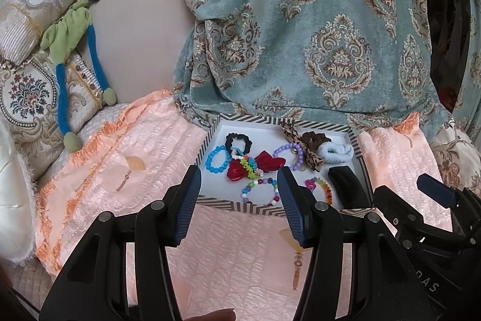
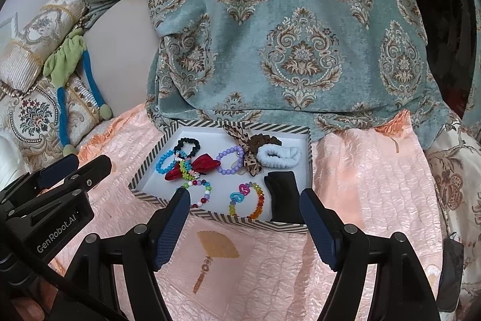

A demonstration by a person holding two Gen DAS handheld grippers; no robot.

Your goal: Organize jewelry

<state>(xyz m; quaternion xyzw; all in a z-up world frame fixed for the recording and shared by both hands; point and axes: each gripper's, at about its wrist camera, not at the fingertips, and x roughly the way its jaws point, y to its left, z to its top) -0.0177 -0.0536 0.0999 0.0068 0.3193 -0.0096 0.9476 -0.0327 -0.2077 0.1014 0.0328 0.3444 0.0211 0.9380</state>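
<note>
**Both grippers hover at the near edge of the jewelry box**

Peach quilted bedding [image 2: 360,185] spreads under your work, with a teal damask cloth [image 2: 285,20] draped behind it. On the bedding sits the striped box [image 2: 144,173], a shallow tray with a white floor, and everything you need lies inside it.

Against the box's far wall you have a black scrunchie [image 2: 188,147], a leopard-print bow [image 2: 245,154], a brown scrunchie [image 2: 264,140] and a white fluffy scrunchie [image 2: 279,156]. Toward the box's middle lie a blue bead bracelet [image 2: 163,163], a red bow clip [image 2: 198,167] and a purple bead bracelet [image 2: 230,160]. Along the box's near wall lie a multicolour bead bracelet [image 2: 201,191], a rainbow bracelet with heart charms [image 2: 248,199], and a black object [image 2: 282,197] in the near right corner; it could be a clip, but the view does not show it well enough to say.

Your left gripper [image 1: 239,173] hangs just over the box's near wall with its jaws wide and nothing between them. Your right gripper [image 2: 245,197] sits at the same wall, further right, its jaws spread wide and empty, the rainbow bracelet seen beyond the gap. Off to the box's left, a green and blue soft toy [image 2: 75,71] lies on patterned cushions [image 2: 33,110].
</note>
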